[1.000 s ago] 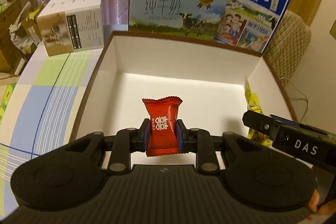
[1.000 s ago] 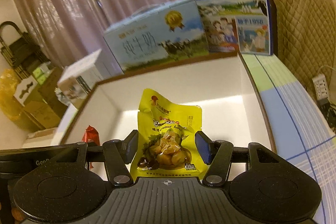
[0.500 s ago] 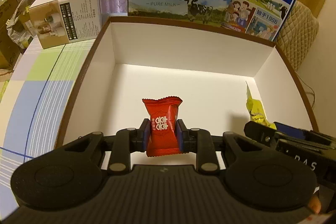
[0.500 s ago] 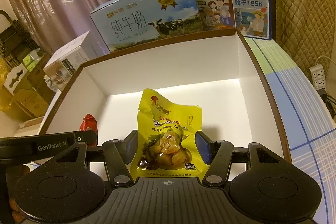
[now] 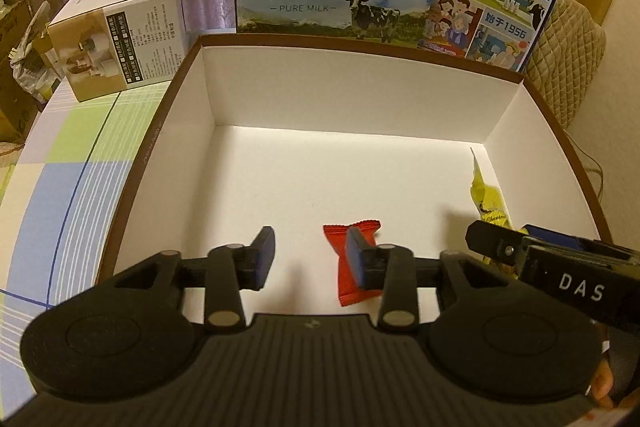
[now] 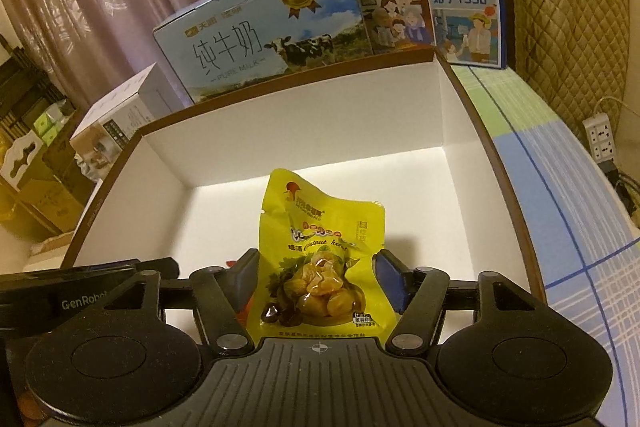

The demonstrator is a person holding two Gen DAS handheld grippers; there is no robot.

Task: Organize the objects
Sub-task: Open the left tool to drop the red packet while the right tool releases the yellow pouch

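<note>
The left claw stands spread over the white box; the red candy lies behind its right finger. The right claw pinches the yellow chestnut packet.

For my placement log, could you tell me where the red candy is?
In the left wrist view, the red candy lies inside the white box, behind the open left tongs' right finger.
</note>
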